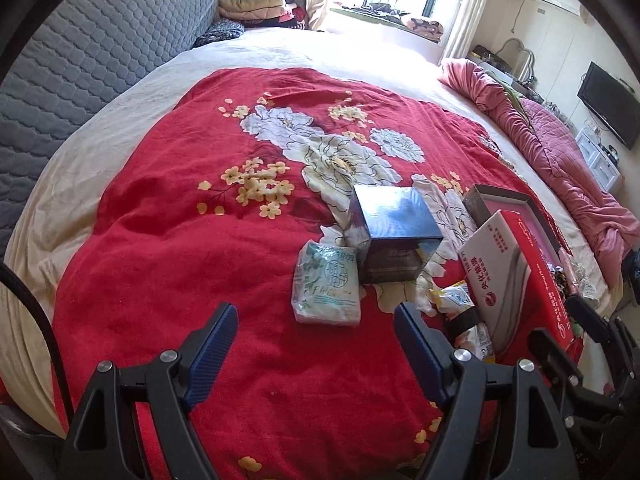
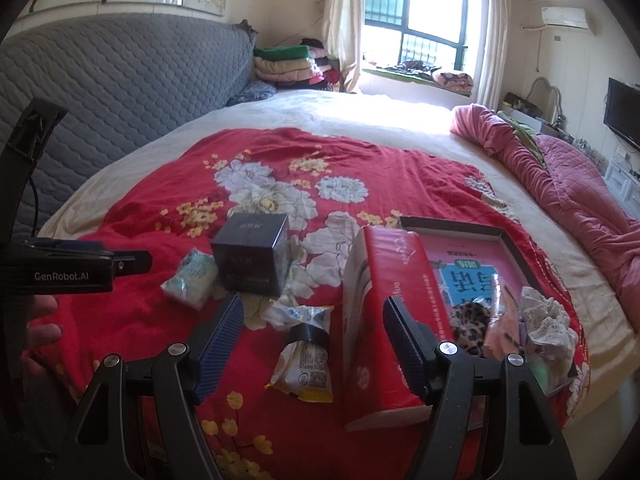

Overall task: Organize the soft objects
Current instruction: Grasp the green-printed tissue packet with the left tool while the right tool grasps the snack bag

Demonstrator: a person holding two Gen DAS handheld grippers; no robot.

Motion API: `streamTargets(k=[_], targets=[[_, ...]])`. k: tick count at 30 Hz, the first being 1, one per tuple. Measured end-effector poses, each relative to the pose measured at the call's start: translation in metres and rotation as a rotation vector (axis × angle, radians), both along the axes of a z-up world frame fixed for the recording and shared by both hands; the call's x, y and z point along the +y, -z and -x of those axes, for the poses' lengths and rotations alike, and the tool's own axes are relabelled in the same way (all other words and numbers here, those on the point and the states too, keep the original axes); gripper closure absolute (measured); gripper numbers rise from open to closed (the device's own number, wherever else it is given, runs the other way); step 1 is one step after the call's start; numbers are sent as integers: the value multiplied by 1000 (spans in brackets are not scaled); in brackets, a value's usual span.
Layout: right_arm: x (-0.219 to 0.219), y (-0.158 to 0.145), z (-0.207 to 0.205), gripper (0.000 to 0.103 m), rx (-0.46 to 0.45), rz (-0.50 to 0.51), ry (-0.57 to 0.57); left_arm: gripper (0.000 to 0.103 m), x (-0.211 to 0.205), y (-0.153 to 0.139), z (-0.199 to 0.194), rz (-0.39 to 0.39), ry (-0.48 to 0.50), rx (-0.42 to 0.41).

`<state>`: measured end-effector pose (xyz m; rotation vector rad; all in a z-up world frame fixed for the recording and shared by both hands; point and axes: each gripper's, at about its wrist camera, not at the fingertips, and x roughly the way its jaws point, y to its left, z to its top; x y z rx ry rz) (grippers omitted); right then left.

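Left gripper (image 1: 316,320): jaws apart, nothing between them, lower centre of frame over the red floral blanket (image 1: 168,248).
Right gripper (image 2: 314,318): jaws apart, empty; snack packet (image 2: 306,354) lies in the gap below.
Tissue pack (image 1: 327,288): centre frame, just beyond the left fingertips, touching the dark box (image 1: 394,232).
Scrunchies (image 2: 548,320): lower right, in the open tray (image 2: 516,248).
Red carton (image 2: 384,300): right of centre, beside the tray.

light: daylight from window (image 2: 408,20), blown out | bed (image 1: 120,120): evenly lit | edges: fisheye bending, dark vignette | focus: sharp
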<state>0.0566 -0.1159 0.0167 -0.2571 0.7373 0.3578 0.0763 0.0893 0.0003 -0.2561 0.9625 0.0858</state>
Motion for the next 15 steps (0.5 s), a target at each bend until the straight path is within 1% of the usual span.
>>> streamTargets(k=[4,6,9,11,14,15], targets=[[25,31,-12,29,58,111,-11,23,10,13,-7,34,-8,4],[33,48,-20,29,105,169,-1,23,12,19,-13,43,-4,16],[38,70,-31,29,161,223,22,23,12,28,-22,45,5,31],[45,80,-32,29,142,294,26,23,11,36,-29,48,15,50],[54,88,-34,31,130,340,8,23,9,48,-39,63,23,76],[56,91,-35,36,125,362,7,23,10,52,-42,68,26,83]])
